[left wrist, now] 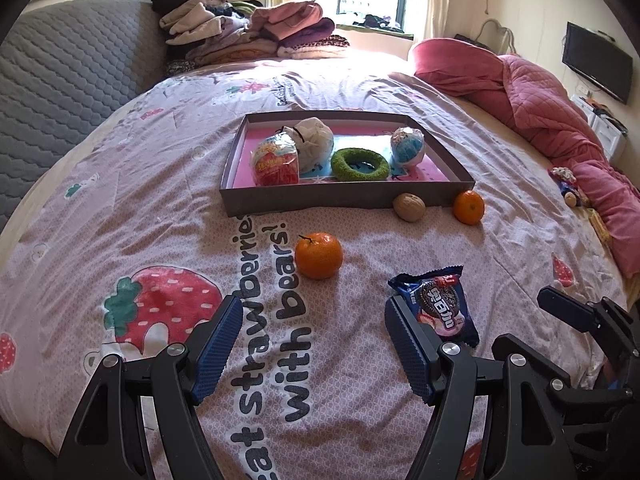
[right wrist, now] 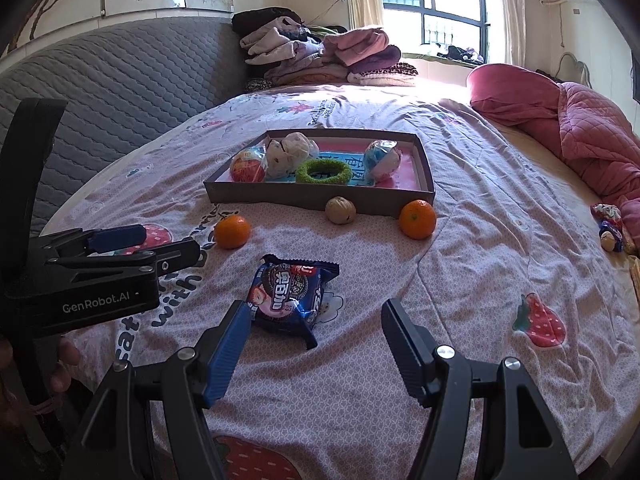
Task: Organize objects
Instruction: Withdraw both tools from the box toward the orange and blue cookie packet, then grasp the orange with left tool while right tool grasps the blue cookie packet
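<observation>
While both claws hang above the near part of the bed [left wrist: 120,208], neither one holds anything. The left claw [left wrist: 314,344] stands wide open, its blue pads apart over the printed words on the sheet, with nothing between them. The right claw [right wrist: 316,340] is also spread wide; the cookie packet [right wrist: 290,294] lies on the sheet just ahead of it, close to its left finger, though whether that finger touches the wrapper I cannot tell.

From the left wrist view the same cookie packet [left wrist: 438,306] sits just beyond the left claw's right finger, and part of the right claw's black body shows at the lower right edge of the frame.

Toward the middle of the bed rests a shallow grey box [left wrist: 344,197] with a pink floor. Inside it, from left to right, are a red snack bag [left wrist: 276,162], a white bundle [left wrist: 314,142], a green ring [left wrist: 360,164] and a blue-and-white snack bag [left wrist: 408,146].

Outside the box, a walnut [left wrist: 409,207] lies against its near wall, and an orange [left wrist: 469,207] sits at its near right corner. A second orange with a stem [left wrist: 319,255] lies alone on the sheet, between the box and the left claw.

Folded clothes [left wrist: 248,28] are stacked at the far edge of the bed, and a pink quilt [left wrist: 540,92] is heaped along the right edge.
</observation>
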`<state>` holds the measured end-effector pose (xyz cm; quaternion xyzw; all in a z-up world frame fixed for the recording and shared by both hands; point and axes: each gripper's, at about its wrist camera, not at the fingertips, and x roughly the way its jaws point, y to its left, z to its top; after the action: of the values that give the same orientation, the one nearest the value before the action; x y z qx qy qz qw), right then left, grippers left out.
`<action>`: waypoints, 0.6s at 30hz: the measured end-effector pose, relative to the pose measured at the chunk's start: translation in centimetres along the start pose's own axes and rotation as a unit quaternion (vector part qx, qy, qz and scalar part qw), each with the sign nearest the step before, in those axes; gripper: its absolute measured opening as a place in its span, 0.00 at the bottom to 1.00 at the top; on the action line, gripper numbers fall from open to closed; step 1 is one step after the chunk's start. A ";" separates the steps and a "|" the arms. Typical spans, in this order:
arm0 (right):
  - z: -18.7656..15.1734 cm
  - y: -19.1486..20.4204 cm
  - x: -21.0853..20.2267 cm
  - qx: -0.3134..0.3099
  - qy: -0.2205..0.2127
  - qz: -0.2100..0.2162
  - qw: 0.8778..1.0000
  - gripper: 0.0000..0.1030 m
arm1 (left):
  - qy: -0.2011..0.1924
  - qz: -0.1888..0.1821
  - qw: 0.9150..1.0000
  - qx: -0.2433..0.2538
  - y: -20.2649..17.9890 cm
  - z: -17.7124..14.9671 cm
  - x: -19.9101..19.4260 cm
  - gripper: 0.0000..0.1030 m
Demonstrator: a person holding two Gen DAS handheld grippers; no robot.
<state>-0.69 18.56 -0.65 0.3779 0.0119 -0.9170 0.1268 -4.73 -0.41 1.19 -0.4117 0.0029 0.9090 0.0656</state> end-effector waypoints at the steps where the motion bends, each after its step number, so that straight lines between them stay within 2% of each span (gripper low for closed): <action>1: -0.1 0.1 0.0 0.000 0.001 0.000 1.000 0.65 | 0.002 -0.001 1.000 0.001 0.0 0.0 0.1 0.73; 18: -0.7 0.6 1.2 0.002 0.014 -0.005 1.000 0.65 | 0.013 0.001 1.000 0.006 -0.3 -0.9 0.8 0.73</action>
<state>-0.87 17.78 -1.89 0.3908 0.0140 -0.9123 0.1218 -4.61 -0.10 0.01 -0.4234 0.0097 0.9034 0.0675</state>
